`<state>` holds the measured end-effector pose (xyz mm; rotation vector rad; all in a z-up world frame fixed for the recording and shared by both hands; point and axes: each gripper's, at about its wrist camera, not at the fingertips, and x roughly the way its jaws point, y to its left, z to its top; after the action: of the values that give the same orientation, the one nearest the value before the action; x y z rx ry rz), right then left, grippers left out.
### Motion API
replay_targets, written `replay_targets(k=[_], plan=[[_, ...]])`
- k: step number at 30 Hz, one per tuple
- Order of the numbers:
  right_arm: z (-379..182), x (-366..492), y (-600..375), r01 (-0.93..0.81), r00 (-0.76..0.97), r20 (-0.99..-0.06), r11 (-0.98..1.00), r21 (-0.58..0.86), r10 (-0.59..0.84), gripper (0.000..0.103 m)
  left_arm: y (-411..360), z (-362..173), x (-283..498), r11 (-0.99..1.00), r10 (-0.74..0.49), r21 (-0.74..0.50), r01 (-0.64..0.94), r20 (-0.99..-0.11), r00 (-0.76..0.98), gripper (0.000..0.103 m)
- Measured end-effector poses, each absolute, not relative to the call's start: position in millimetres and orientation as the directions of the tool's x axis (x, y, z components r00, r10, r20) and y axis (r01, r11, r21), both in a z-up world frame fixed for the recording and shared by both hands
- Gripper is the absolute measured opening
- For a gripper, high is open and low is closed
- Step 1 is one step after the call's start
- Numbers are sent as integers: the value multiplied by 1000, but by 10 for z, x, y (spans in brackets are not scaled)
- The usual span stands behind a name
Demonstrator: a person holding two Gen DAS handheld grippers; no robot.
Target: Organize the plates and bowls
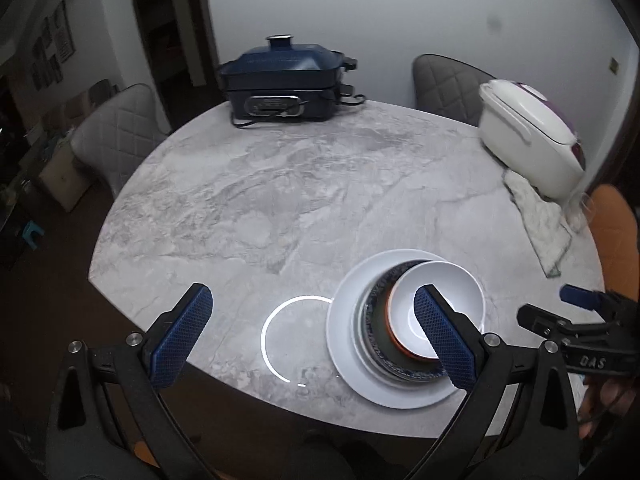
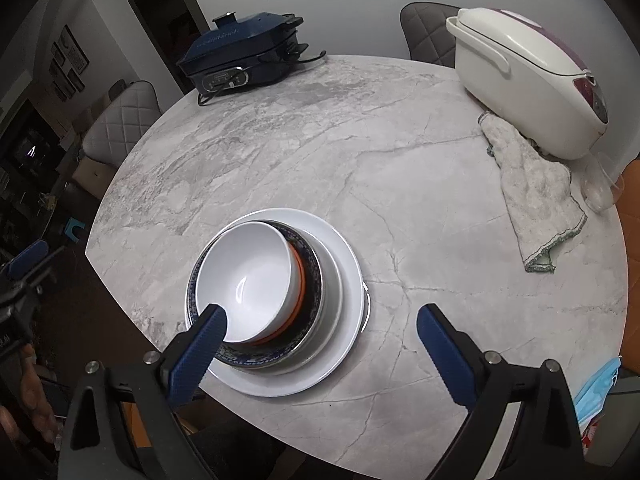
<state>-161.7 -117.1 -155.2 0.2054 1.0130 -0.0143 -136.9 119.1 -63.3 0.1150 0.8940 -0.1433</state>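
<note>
A stack of dishes sits near the front edge of the round marble table [image 1: 280,184] [image 2: 400,152]. At the bottom is a large white plate [image 1: 344,332] [image 2: 344,288], then a blue-patterned plate [image 1: 400,372] [image 2: 272,360], an orange-rimmed dish [image 1: 390,320] [image 2: 301,276] and a white bowl [image 1: 440,292] [image 2: 248,272] on top. My left gripper [image 1: 316,336] is open above the table edge, left of the stack. My right gripper [image 2: 324,354] is open, its left finger over the bowl's near rim. It also shows at the right of the left wrist view [image 1: 576,304].
A dark blue electric cooker [image 1: 284,80] [image 2: 240,56] stands at the table's far side. A white rice cooker [image 1: 532,136] [image 2: 528,80] stands at the right on a pale cloth [image 1: 540,216] [image 2: 536,192]. Grey chairs [image 1: 116,132] [image 2: 120,120] surround the table.
</note>
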Motion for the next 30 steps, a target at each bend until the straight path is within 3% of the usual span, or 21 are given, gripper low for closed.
replay_targets(k=[2,6,10,30], plan=[[-1476,-1636,-1123,109,547,-834,981,159,75,98,1173,-613,-1386,986,-41,63,152,-800,598,102],[-1348,-1680,-1050,147,567,-823,979,144,36,100,1053,-746,-1417,960,-170,-45,275,-878,448,102],[-1312,-1706,-965,167,560,-828,977,131,15,100,892,-799,-1453,942,-121,44,332,-879,460,101],[-1174,-1792,-879,274,529,-846,958,89,-73,100,905,-824,-1121,963,-137,-24,268,-901,412,101]])
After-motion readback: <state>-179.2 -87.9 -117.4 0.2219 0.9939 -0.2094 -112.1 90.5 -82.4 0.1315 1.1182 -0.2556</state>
